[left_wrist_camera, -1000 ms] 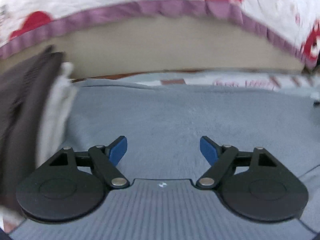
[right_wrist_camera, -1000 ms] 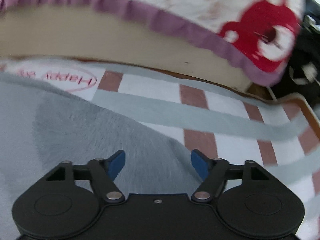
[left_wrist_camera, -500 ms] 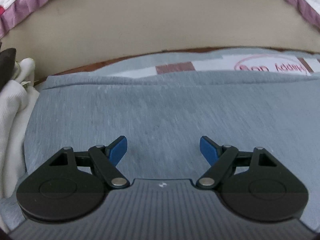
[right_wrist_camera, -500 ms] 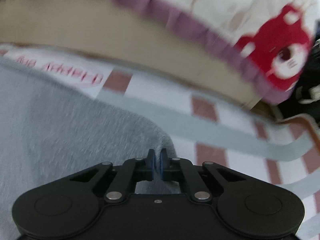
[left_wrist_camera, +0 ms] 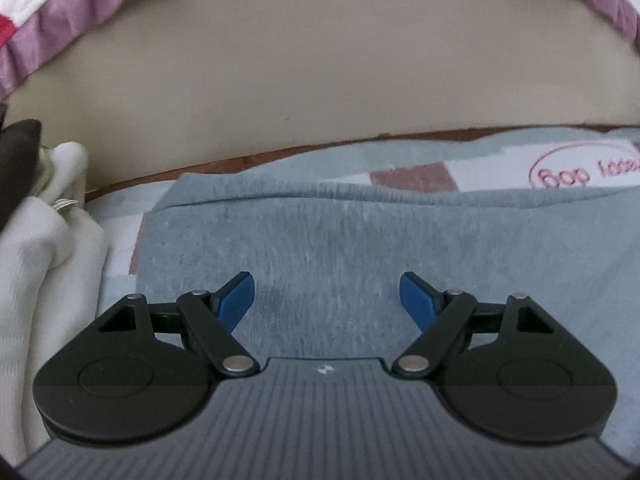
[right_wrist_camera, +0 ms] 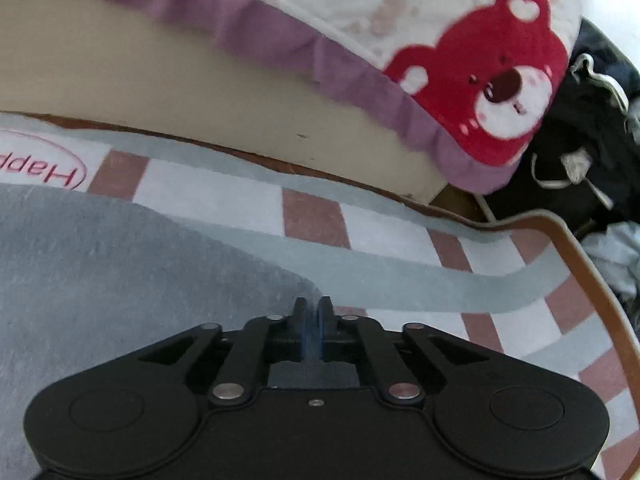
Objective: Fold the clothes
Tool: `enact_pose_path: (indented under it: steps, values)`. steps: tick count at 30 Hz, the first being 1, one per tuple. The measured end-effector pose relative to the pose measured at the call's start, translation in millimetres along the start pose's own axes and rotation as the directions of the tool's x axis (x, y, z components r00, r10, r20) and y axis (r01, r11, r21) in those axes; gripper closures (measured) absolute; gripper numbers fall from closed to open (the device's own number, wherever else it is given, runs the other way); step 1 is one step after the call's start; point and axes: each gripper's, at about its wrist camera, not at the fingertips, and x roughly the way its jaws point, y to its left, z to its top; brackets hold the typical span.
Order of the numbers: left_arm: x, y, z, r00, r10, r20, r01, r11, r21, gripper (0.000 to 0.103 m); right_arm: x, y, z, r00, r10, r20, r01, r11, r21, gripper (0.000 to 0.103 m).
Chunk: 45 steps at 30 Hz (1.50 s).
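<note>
Fabric is what you handle here, and it behaves as fabric does. The grey garment (left_wrist_camera: 360, 248) lies spread flat on the checked mat (right_wrist_camera: 248, 196), which has grey bands and brown squares, in front of the beige bed side (left_wrist_camera: 320, 80). It looks like a soft knitted piece with a slightly fuzzy surface, light and without any stiffness. I judge that it will sag and stretch when you lift it by one point only, and that it will not slip easily between the blue pads.

Your right gripper (right_wrist_camera: 313, 312) sits at the rounded right edge of the garment, close to the border with the mat. Its jaws are almost together and are opening a little at this moment. A thin fold of grey cloth seems to sit between the pads, so I read it as a pinch on the edge, but the view there is tight and I cannot be fully sure how much cloth is caught.

Your left gripper (left_wrist_camera: 327, 300) hovers over the left part of the garment with its jaws wide apart, and nothing is between them. The left edge and the far left corner (left_wrist_camera: 176, 196) are free and lie flat. A white cloth (left_wrist_camera: 44, 248) is bunched just beside that edge.

For the hold, take the edge or the corner and not the middle. Make sure you catch only the grey layer and not the white cloth or the mat under it.
</note>
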Motion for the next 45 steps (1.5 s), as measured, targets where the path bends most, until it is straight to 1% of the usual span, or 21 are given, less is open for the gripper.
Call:
enact_pose_path:
  steps: [4, 5, 7, 9, 11, 13, 15, 17, 20, 22, 23, 27, 30, 31, 33, 37, 40, 41, 42, 43, 45]
  values:
    - [12, 6, 15, 0.999, -0.028, -0.019, 0.029, 0.999, 0.032, 0.023, 3, -7, 0, 1.0, 0.012, 0.001, -0.012, 0.999, 0.035, 0.09]
    - [14, 9, 19, 0.999, -0.038, -0.024, 0.039, 0.998, 0.041, 0.024, 5, -10, -1, 1.0, -0.002, -0.007, 0.003, 0.999, 0.034, 0.079]
    - [13, 17, 27, 0.998, -0.063, -0.008, 0.063, 0.996, 0.058, 0.024, 9, -17, -3, 0.999, -0.038, -0.022, 0.039, 0.999, 0.03, 0.04]
    - [8, 31, 30, 0.997, -0.073, -0.002, 0.073, 0.996, 0.043, 0.024, 9, -23, -9, 0.996, -0.088, -0.032, 0.089, 0.996, 0.03, 0.033]
    - [8, 49, 31, 0.997, -0.059, -0.042, 0.059, 0.998, -0.008, 0.024, 2, -34, -17, 0.998, -0.06, -0.034, 0.064, 0.992, 0.113, 0.033]
    - [10, 63, 30, 0.997, -0.038, -0.067, 0.036, 0.999, -0.028, 0.023, -6, -50, -25, 0.999, 0.052, -0.005, -0.05, 0.968, 0.246, 0.032]
    - [15, 71, 26, 0.997, 0.012, -0.074, -0.013, 1.0, -0.01, 0.023, -13, -63, -32, 0.975, 0.213, 0.058, -0.219, 0.909, 0.355, 0.032]
    - [24, 81, 24, 0.995, 0.041, -0.094, -0.048, 0.996, -0.073, 0.023, -16, -64, -33, 0.96, 0.27, 0.075, -0.279, 0.889, 0.363, 0.032]
    - [32, 101, 19, 0.992, 0.032, -0.119, -0.059, 0.972, -0.227, 0.023, -16, -53, -31, 0.973, 0.229, 0.032, -0.23, 0.941, 0.25, 0.032]
    - [40, 102, 19, 0.99, 0.074, -0.119, -0.099, 0.971, -0.219, 0.017, -12, -47, -33, 0.979, 0.202, -0.001, -0.198, 0.96, 0.198, 0.032]
    - [45, 102, 20, 0.988, 0.096, -0.119, -0.12, 0.97, -0.212, 0.006, -7, -46, -36, 0.98, 0.196, -0.02, -0.189, 0.963, 0.194, 0.032]
    - [42, 97, 21, 0.964, 0.215, -0.155, -0.244, 0.948, -0.204, 0.006, -3, -33, -48, 0.983, 0.175, -0.054, -0.165, 0.974, 0.155, 0.032]
    - [33, 75, 18, 0.937, 0.329, -0.118, -0.34, 0.935, -0.095, 0.006, -12, -33, -54, 0.99, 0.14, -0.032, -0.132, 0.975, 0.181, 0.033]
    - [31, 64, 16, 0.921, 0.379, -0.083, -0.383, 0.923, -0.03, 0.006, -13, -34, -56, 0.993, 0.118, -0.022, -0.112, 0.975, 0.192, 0.033]
    - [29, 47, 10, 0.914, 0.402, 0.046, -0.405, 0.912, 0.072, 0.006, -17, -33, -57, 0.997, 0.077, -0.003, -0.075, 0.979, 0.19, 0.033]
    - [37, 55, 6, 0.97, 0.238, 0.05, -0.24, 0.97, 0.044, 0.001, -34, -30, -55, 0.997, 0.043, 0.058, -0.054, 0.978, 0.2, 0.033]
    - [42, 89, 9, 0.993, 0.102, -0.051, -0.11, 0.975, -0.193, 0.001, -55, -22, -46, 0.986, 0.081, 0.145, -0.11, 0.972, 0.207, 0.033]
    - [42, 95, 8, 0.995, 0.085, -0.047, -0.093, 0.971, -0.22, 0.003, -64, -18, -41, 0.976, 0.113, 0.187, -0.151, 0.967, 0.206, 0.033]
    - [42, 100, 8, 0.997, 0.071, -0.04, -0.079, 0.967, -0.243, 0.015, -72, -13, -36, 0.962, 0.151, 0.226, -0.197, 0.96, 0.2, 0.033]
    - [41, 98, 9, 0.998, 0.064, -0.015, -0.066, 0.979, -0.192, 0.026, -80, -4, -29, 0.944, 0.206, 0.256, -0.256, 0.95, 0.181, 0.033]
    - [36, 85, 15, 0.997, 0.077, -0.004, -0.078, 0.993, -0.084, 0.097, -90, 20, -14, 0.898, 0.335, 0.286, -0.376, 0.921, 0.102, 0.033]
